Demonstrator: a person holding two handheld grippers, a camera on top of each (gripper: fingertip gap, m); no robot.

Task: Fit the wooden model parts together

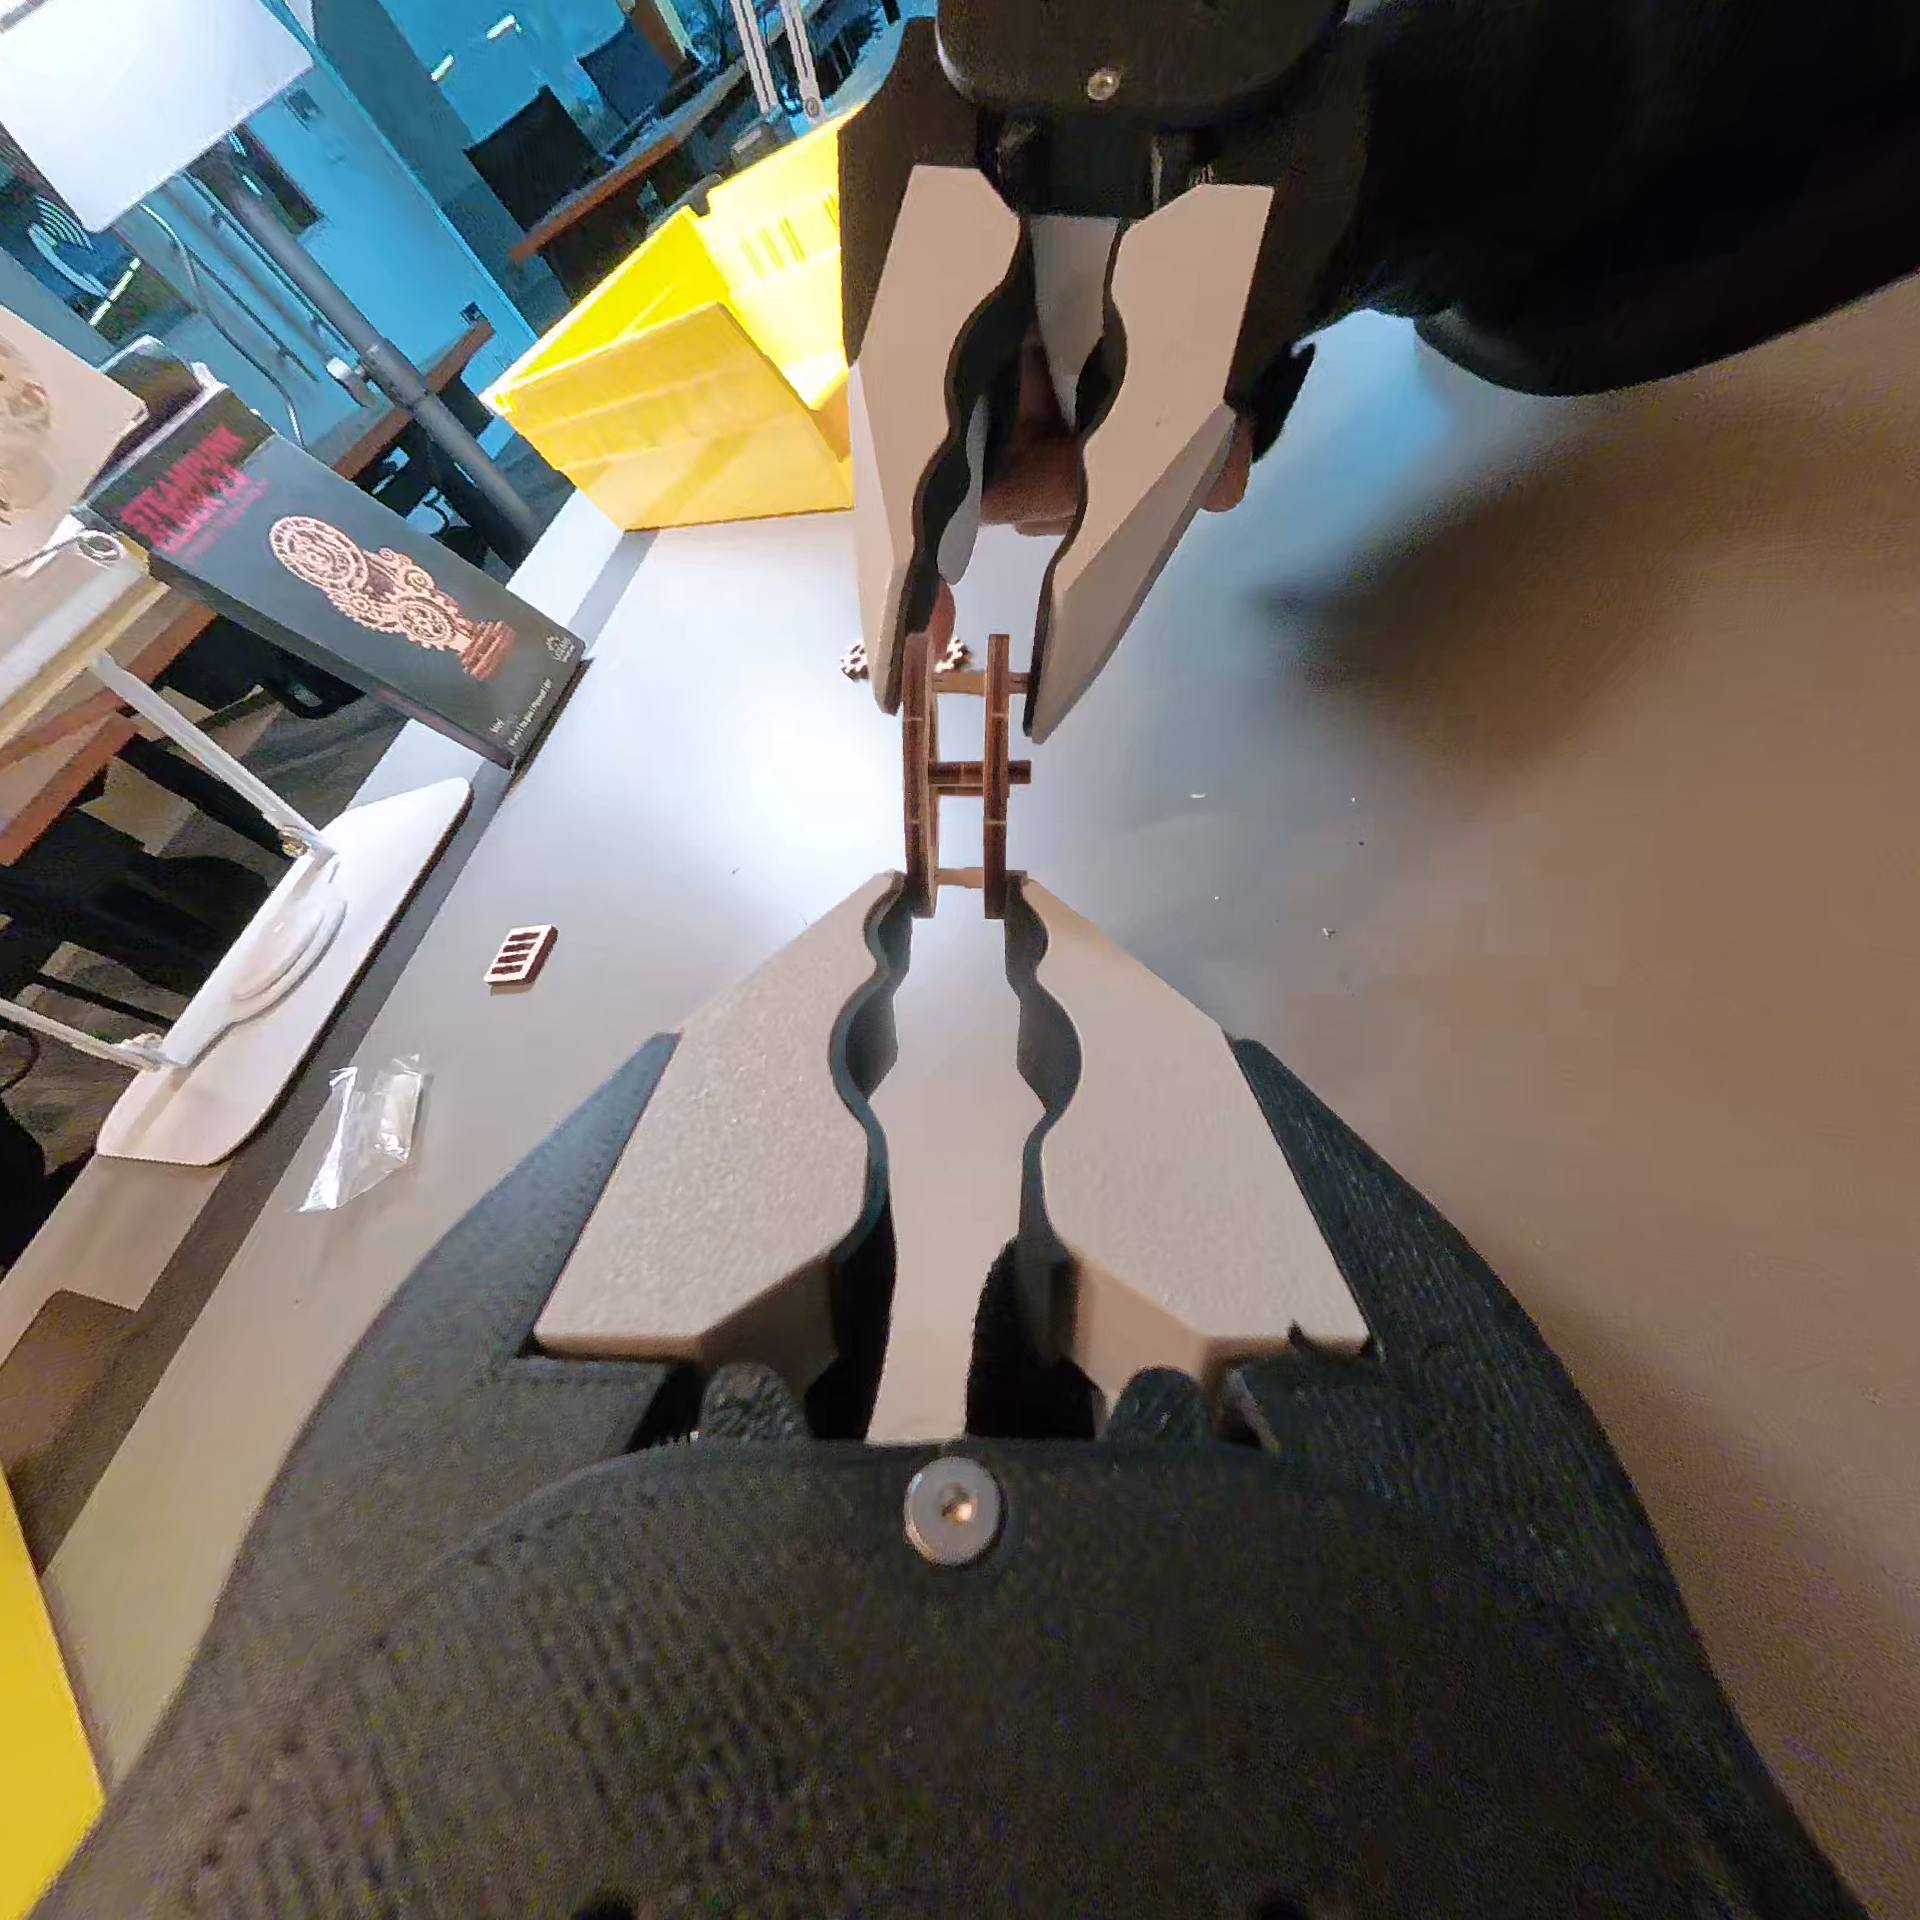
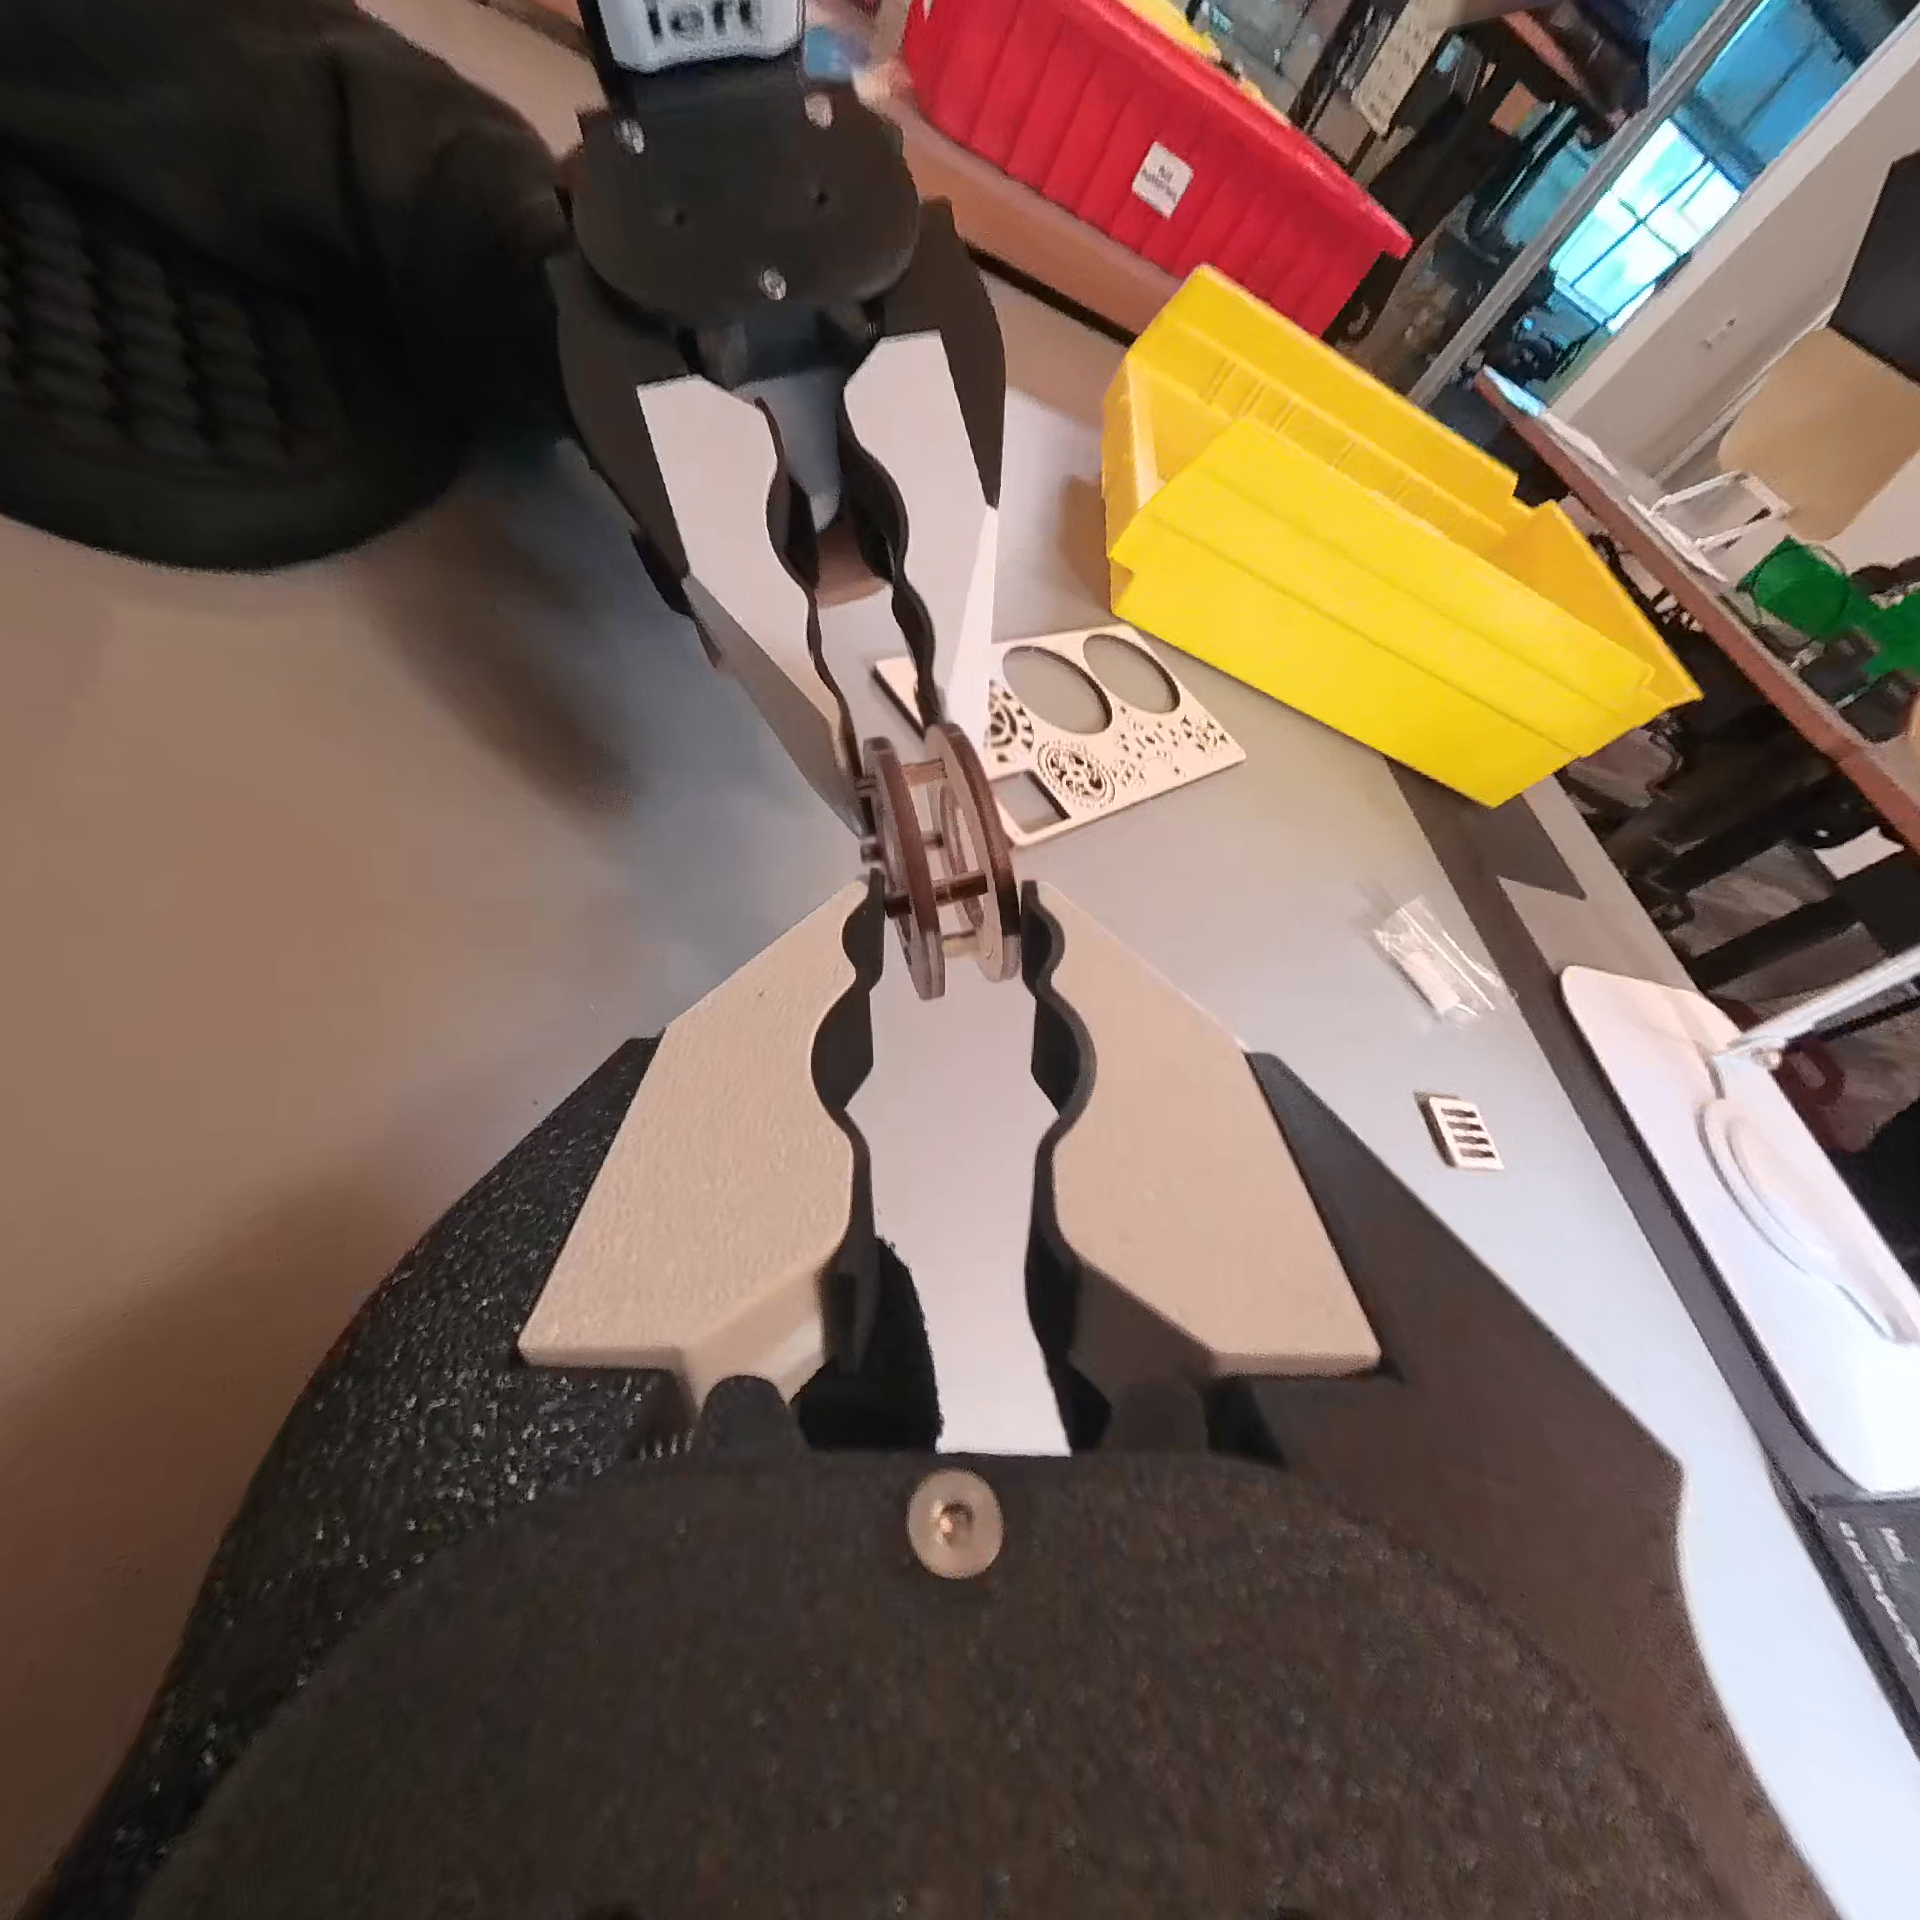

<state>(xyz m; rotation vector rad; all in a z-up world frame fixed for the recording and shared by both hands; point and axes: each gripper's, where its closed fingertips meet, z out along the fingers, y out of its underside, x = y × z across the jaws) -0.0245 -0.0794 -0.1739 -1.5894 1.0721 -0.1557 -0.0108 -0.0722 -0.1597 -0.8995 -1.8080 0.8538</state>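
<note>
A small wooden assembly point(image 1: 956, 774) of two brown discs joined by cross pins is held above the grey table point(image 1: 727, 748). My left gripper point(image 1: 958, 894) grips its near edge, one finger on each disc's outer face. My right gripper point(image 1: 961, 707) comes from the opposite side and clamps the far edge. In the right wrist view the assembly point(image 2: 935, 862) sits between my right gripper point(image 2: 951, 904) and the left gripper point(image 2: 899, 769). A small slatted wooden piece point(image 1: 520, 954) and a tiny gear point(image 1: 854, 660) lie on the table.
A punched-out wooden parts sheet point(image 2: 1101, 727) lies behind the grippers. Yellow bins point(image 2: 1351, 613) stand at the back and a red bin point(image 2: 1122, 145) beyond them. A black kit box point(image 1: 343, 592), a white lamp base point(image 1: 281, 977) and a clear plastic bag point(image 1: 364, 1132) sit along the table edge.
</note>
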